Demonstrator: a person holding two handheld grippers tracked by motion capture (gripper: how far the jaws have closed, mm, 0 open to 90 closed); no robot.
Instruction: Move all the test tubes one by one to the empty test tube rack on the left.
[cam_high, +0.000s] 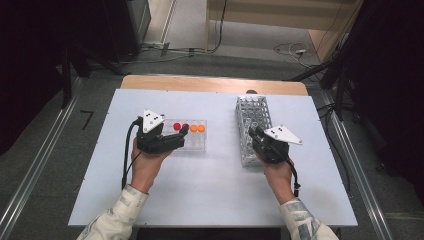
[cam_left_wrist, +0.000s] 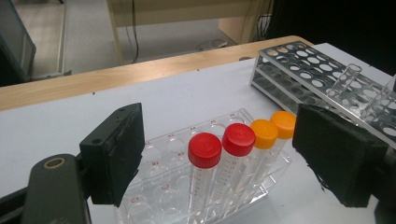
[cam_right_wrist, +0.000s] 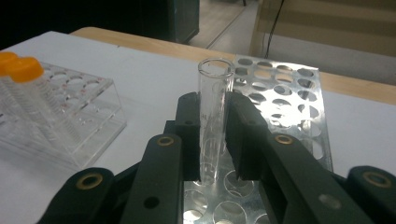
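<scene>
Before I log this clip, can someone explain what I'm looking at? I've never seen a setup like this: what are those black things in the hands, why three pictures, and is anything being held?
A person at a white table holds a hand-operated clamp with two black jaws in each hand. The high view looks down from above the person; the other two pictures come from small cameras riding on each clamp, looking along its jaws.

On the table are a clear plastic rack holding two red-capped tubes and two orange-capped tubes, and a metal rack full of holes.

The left gripper is open, its jaws standing either side of the capped tubes without touching them. The right gripper is shut on an open glass tube, held upright over the metal rack.
</scene>
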